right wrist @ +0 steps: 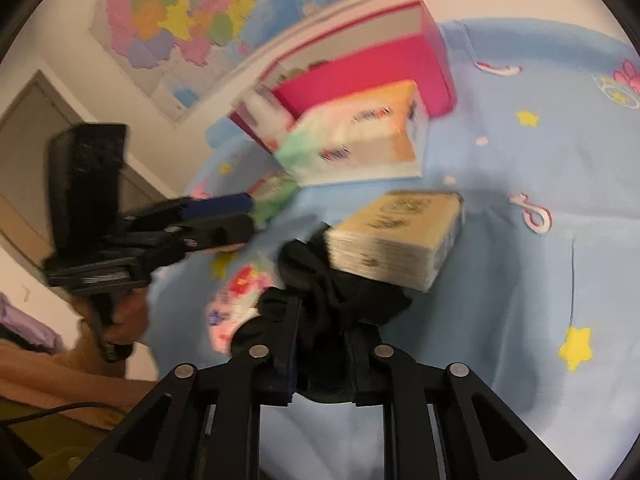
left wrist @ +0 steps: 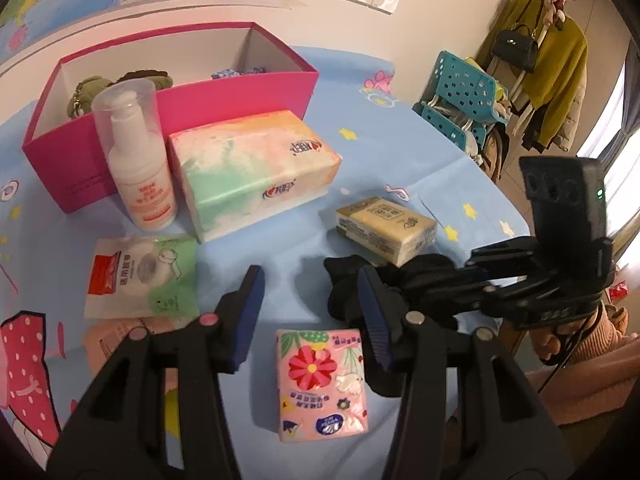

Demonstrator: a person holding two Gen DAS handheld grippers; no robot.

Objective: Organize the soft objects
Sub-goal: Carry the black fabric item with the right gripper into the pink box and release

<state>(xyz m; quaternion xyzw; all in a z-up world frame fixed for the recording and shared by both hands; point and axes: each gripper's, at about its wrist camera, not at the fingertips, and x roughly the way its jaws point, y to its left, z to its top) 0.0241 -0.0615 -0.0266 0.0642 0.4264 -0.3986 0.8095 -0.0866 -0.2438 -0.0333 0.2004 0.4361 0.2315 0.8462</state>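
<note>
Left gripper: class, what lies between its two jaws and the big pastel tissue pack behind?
In the left wrist view, only bare blue tablecloth lies between the left gripper and the pastel tissue pack.

**Counter under a light blue star-print cloth**

The counter point(left wrist: 400, 152) wears a pale blue cloth printed with yellow stars and pink cartoons. On it rest an open pink box point(left wrist: 240, 92), a white pump bottle point(left wrist: 138, 168) just before it, a pastel tissue pack point(left wrist: 252, 176), a green-and-white pouch point(left wrist: 144, 276), a yellow tissue bundle point(left wrist: 386, 230), a black cloth point(left wrist: 344, 284) and a pink floral tissue packet point(left wrist: 322, 384).
</note>
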